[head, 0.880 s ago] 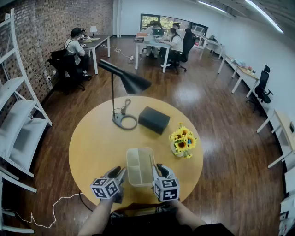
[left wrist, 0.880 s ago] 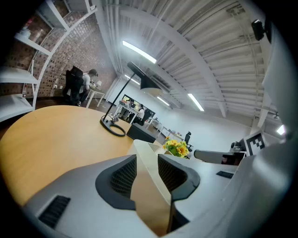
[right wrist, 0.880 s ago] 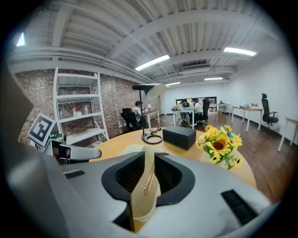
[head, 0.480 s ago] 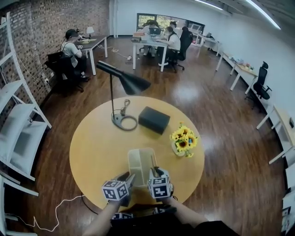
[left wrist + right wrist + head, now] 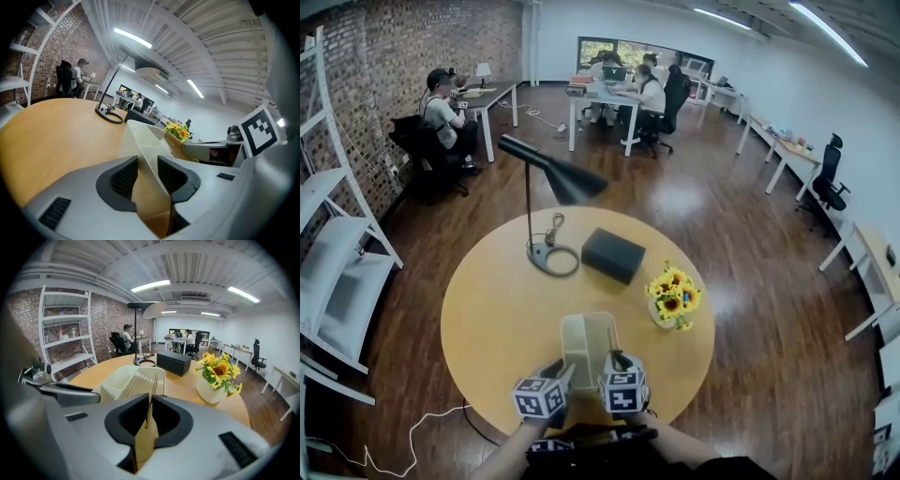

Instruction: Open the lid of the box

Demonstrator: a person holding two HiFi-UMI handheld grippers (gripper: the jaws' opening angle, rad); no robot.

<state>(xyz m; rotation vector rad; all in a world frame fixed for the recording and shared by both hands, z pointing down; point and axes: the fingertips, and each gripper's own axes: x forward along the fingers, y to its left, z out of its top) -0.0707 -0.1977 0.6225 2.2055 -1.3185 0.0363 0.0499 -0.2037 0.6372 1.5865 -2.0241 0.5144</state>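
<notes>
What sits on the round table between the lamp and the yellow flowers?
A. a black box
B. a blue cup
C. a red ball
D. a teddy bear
A: in the head view a black box lies on the table right of the lamp and up-left of the yellow flowers.

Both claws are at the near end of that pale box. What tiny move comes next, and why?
Probably raise the right gripper slightly, tipping the lid edge up, while the left gripper pins the box down. That thin edge sits between the right jaws, the box's near wall sits between the left ones, and the box looks closed.
</notes>
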